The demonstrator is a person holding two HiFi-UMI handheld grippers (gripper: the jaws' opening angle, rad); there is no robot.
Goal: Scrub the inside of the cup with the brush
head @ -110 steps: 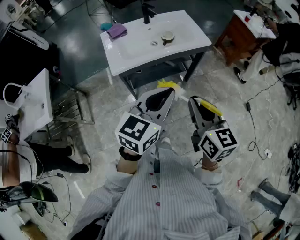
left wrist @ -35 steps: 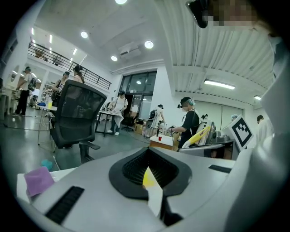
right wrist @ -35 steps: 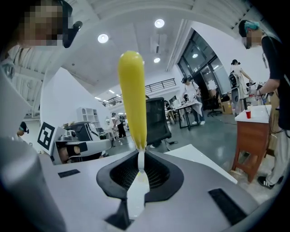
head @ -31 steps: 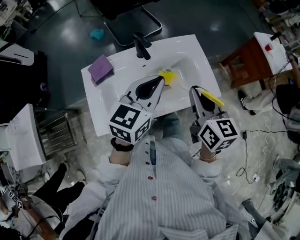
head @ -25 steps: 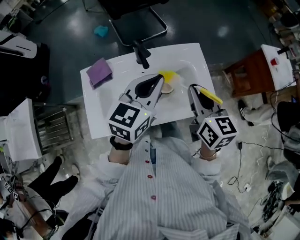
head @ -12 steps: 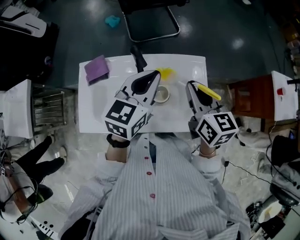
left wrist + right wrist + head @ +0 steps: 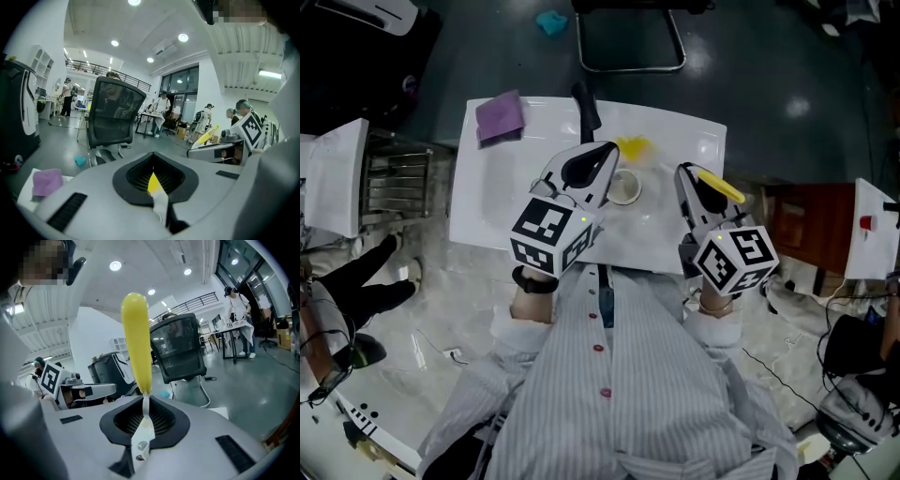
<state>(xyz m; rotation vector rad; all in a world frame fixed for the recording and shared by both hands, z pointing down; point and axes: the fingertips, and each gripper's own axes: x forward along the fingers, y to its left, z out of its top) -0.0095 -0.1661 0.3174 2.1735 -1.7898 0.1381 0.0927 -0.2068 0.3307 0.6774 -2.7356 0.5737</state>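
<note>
Two handheld grippers hover over a white rectangular sink (image 7: 492,211). Left gripper (image 7: 607,150) is clenched on a thin yellow-and-white strip (image 7: 155,187) (a yellow tuft (image 7: 633,147) shows just past its tip). Right gripper (image 7: 686,174) grasps the white stem of a long yellow rod (image 7: 137,343). Between them, nearer the left, a small round pale cup (image 7: 624,188) sits in the basin.

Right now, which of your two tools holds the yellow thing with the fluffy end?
The left tool. What it grips ends in a fluffy yellow tuft past its tip; the right tool grips a smooth yellow stick.
</note>
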